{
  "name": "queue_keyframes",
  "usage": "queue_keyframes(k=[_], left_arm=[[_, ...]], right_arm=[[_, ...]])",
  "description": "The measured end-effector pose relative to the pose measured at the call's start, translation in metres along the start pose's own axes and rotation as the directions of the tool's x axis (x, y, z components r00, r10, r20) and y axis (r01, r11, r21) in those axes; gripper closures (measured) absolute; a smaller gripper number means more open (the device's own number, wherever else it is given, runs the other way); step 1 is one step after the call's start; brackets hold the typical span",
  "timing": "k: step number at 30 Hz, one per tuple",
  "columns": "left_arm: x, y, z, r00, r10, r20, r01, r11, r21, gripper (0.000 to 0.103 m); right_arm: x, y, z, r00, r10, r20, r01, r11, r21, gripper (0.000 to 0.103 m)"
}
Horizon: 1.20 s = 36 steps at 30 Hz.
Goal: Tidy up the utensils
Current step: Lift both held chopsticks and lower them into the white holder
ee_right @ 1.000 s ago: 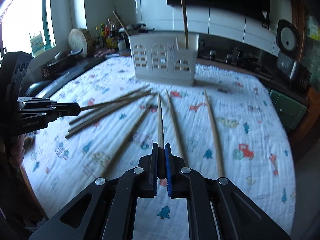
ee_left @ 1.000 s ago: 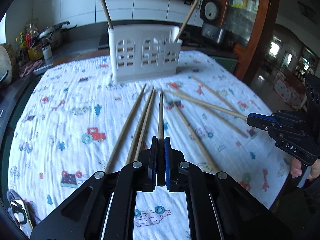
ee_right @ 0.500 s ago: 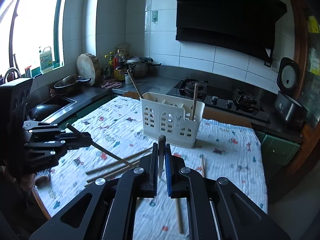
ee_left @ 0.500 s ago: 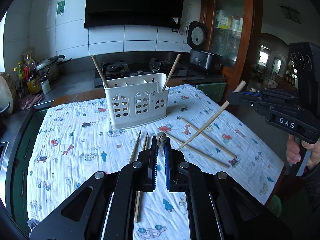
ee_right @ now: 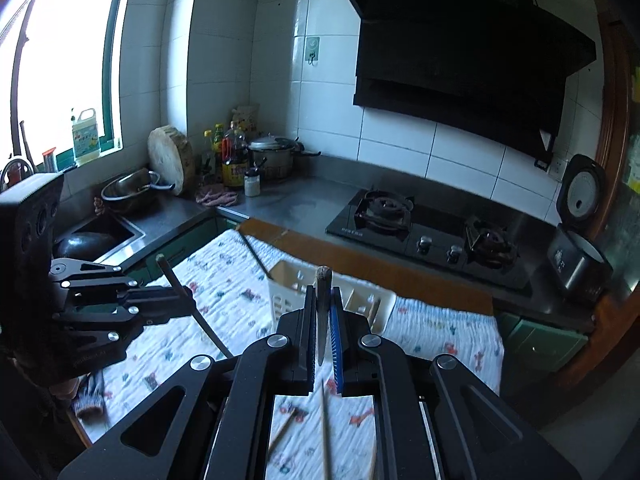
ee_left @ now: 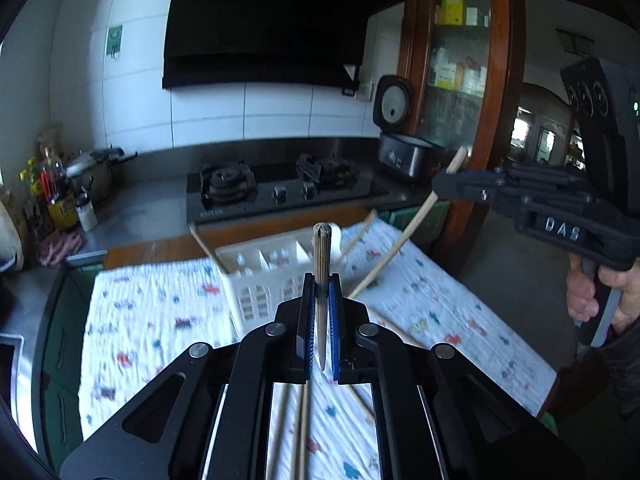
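Note:
My left gripper (ee_left: 321, 284) is shut on a wooden chopstick (ee_left: 321, 256) held upright, high above the table. My right gripper (ee_right: 322, 300) is shut on another chopstick (ee_right: 322, 280), also upright. Each gripper shows in the other view, the right one (ee_left: 440, 188) with its chopstick (ee_left: 404, 240) slanting down, the left one (ee_right: 188, 306) with its chopstick (ee_right: 192, 308). The white utensil holder (ee_left: 272, 276) stands on the table ahead of both, with two chopsticks (ee_left: 206, 246) leaning in it; it also shows in the right wrist view (ee_right: 288, 292). Several loose chopsticks (ee_left: 300, 432) lie on the cloth below.
The table carries a white printed cloth (ee_left: 152, 320). Behind it runs a steel counter with a gas hob (ee_left: 280, 188), a rice cooker (ee_left: 404, 152), bottles (ee_left: 52, 196) and a pot. A sink (ee_right: 100, 236) lies left in the right wrist view.
Both grippers have lifted their chopsticks off the cloth and tilted them from flat to upright, rising well above the table and the holder.

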<state>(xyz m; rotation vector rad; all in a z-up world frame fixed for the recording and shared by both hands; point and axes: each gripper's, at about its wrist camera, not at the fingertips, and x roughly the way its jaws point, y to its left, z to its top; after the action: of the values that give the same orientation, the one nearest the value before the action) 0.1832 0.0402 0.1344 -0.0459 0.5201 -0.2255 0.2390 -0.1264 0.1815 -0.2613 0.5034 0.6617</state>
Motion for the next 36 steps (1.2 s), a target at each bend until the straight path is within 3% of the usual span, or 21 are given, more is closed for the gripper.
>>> queue_keyframes(k=[4,8,15,29,36], left_arm=[[-0.003,0.008,0.037,0.997,0.038,0.062,-0.039,0.999,0.008,0.098],[0.004,0.017,0.067,0.985,0.128,0.114,-0.130,0.991,0.014,0.098],[0.035,0.040,0.089,0.973,0.194,0.123,-0.191,0.981,-0.040,0.098],[0.105,0.087,0.063,0.988,0.155,-0.012,-0.155,0.975,-0.160,0.098],[0.120,0.094,0.051,0.987,0.142,-0.069,-0.152,0.975,-0.161,0.098]], right_arm=[[0.008,-0.009,0.023,0.999,-0.031,0.022,0.031,1.000,0.005,0.096],[0.018,-0.018,0.040,0.997,-0.064,0.041,0.063,0.998,0.022,0.096],[0.042,-0.037,0.047,0.991,-0.131,0.036,0.130,0.991,0.041,0.096],[0.102,-0.065,0.010,0.989,-0.115,-0.093,0.123,0.989,0.087,0.096],[0.117,-0.067,-0.001,0.986,-0.105,-0.127,0.119,0.987,0.106,0.096]])
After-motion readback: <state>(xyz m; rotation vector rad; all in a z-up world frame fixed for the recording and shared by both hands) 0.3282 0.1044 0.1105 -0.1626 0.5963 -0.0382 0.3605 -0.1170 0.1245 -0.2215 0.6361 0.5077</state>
